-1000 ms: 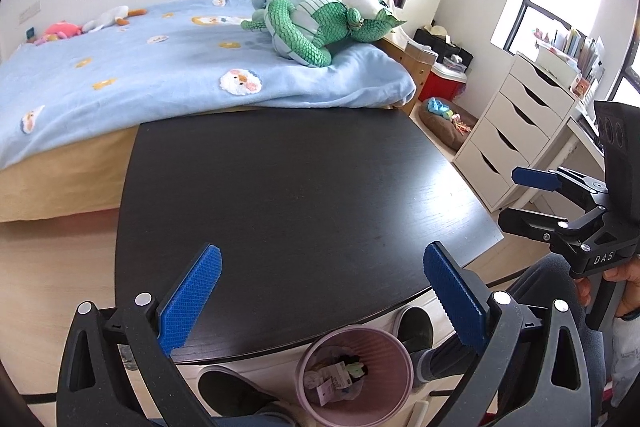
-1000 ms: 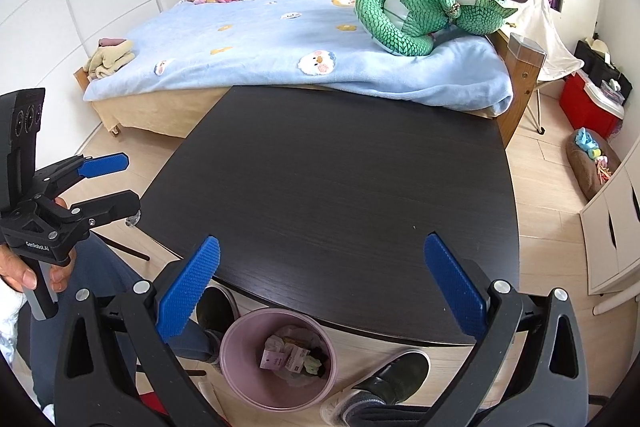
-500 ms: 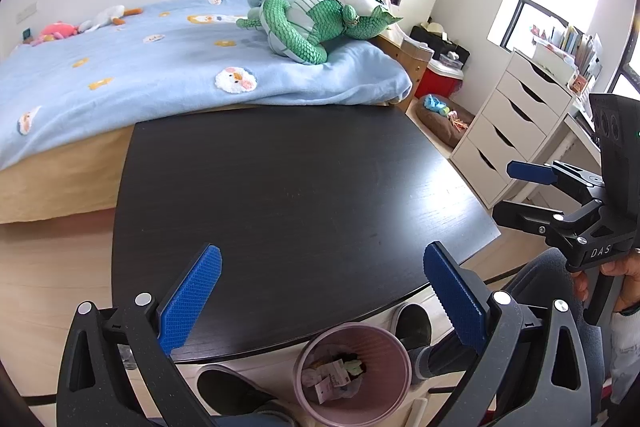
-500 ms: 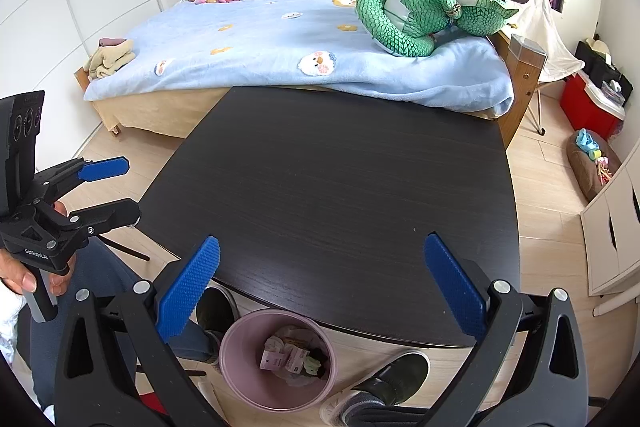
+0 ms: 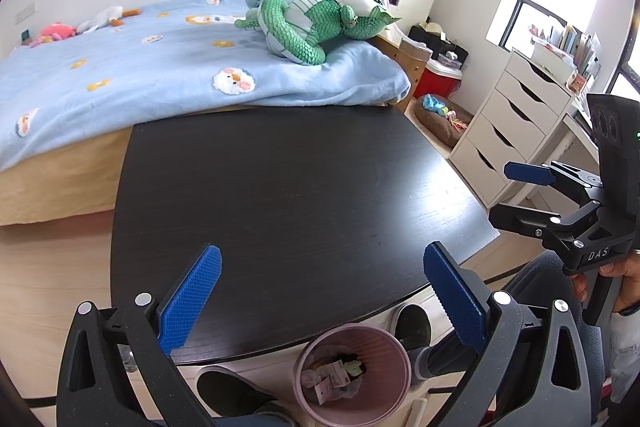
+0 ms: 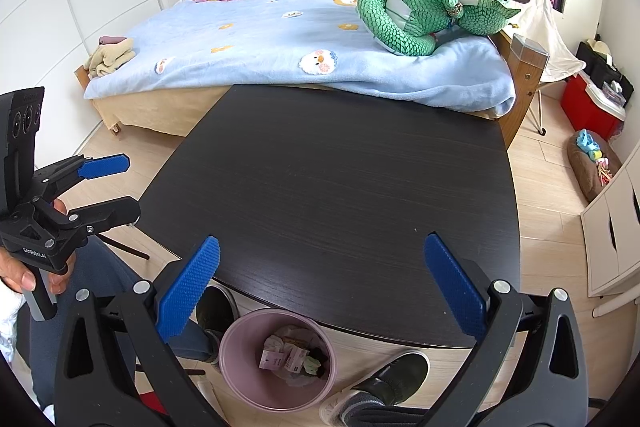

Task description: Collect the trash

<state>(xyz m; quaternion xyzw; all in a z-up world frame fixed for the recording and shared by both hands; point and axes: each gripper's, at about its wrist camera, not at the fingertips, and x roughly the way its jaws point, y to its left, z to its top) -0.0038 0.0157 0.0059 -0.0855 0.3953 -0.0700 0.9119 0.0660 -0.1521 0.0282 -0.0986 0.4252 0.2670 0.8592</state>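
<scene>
A pink trash bin (image 5: 354,373) (image 6: 276,359) stands on the floor by the near edge of the black table (image 5: 288,203) (image 6: 344,187), with crumpled paper and wrappers (image 5: 332,375) (image 6: 290,351) inside. My left gripper (image 5: 322,301) (image 6: 108,183) is open above the table's near edge, nothing between its blue pads. My right gripper (image 6: 322,301) (image 5: 516,193) is open too, to the right of the left one, holding nothing. The tabletop shows no trash on it.
A bed with a blue blanket (image 5: 160,67) and a green plush dragon (image 5: 312,23) lies behind the table. A white drawer unit (image 5: 516,123) stands at the right. The person's shoes (image 6: 384,383) and knees flank the bin under the table.
Both grippers stay open and almost still. The left wrist view has drifted slightly, so the bed and table sit a little lower and leftward.
</scene>
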